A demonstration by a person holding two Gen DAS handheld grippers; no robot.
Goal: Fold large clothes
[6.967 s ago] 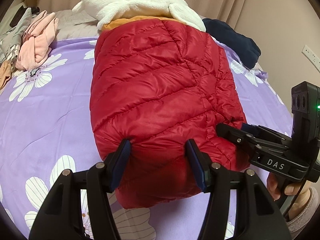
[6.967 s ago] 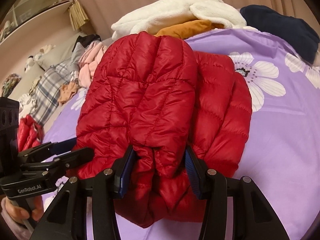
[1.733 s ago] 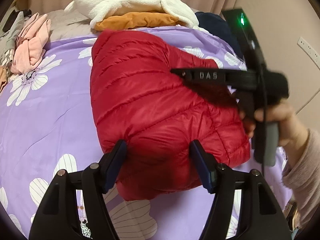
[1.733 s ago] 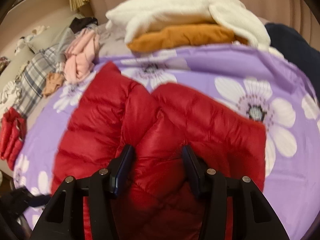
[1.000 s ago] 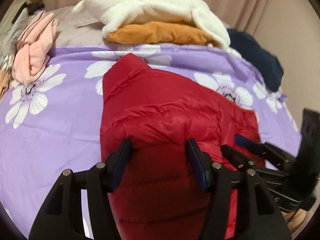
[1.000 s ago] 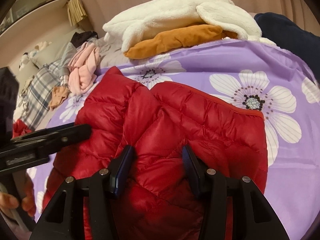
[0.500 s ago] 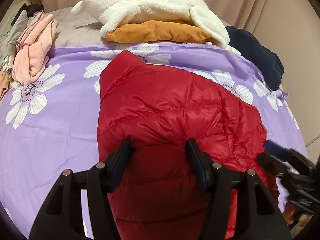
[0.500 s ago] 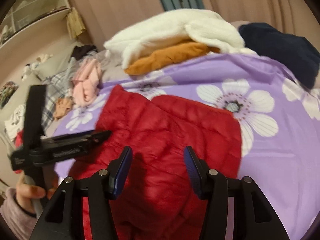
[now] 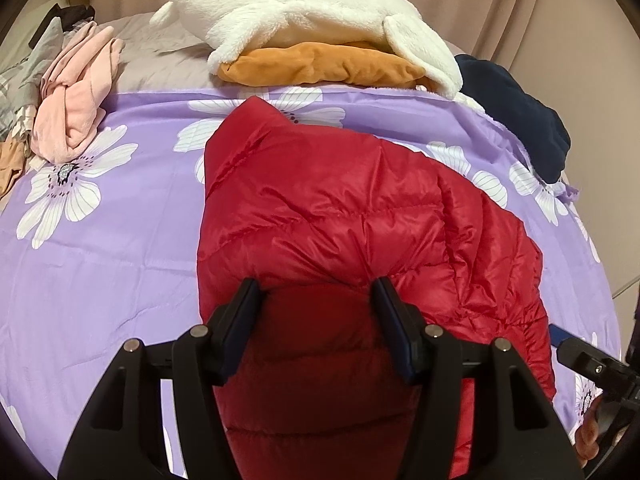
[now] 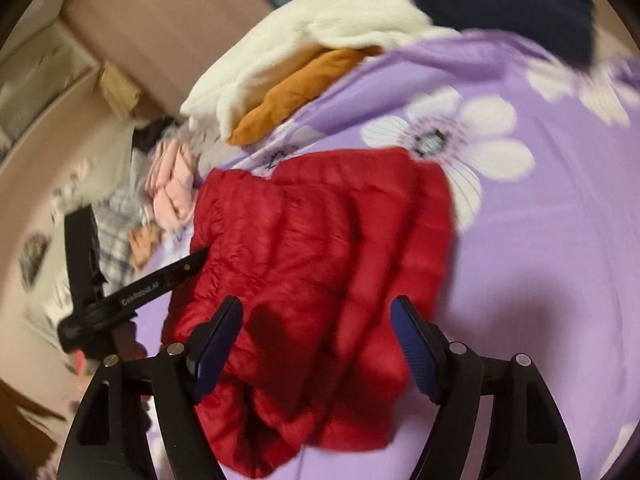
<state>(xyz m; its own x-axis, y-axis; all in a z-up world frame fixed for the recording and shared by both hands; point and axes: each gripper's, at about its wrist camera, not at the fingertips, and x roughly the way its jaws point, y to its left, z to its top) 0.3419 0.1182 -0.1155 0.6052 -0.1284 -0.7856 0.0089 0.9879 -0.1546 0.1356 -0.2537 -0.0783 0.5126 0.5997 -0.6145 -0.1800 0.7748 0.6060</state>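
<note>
Left gripper is sitting at the near end of the red puffy jacket, and its two fingers are squeezing a fat fold of it. That jacket is lying folded on the purple flower bedsheet. Behind it, a white fluffy blanket is resting on an orange cushion. A pink cloth is lying off to the left, and a dark blue garment is sitting at the right edge.

Right gripper is hanging over the red puffy jacket with its fingers spread wide and holding nothing. This view is blurry. The left gripper is poking into the jacket's left side, though how its fingers are closing is hidden here. The purple flower bedsheet is spreading out to the right.
</note>
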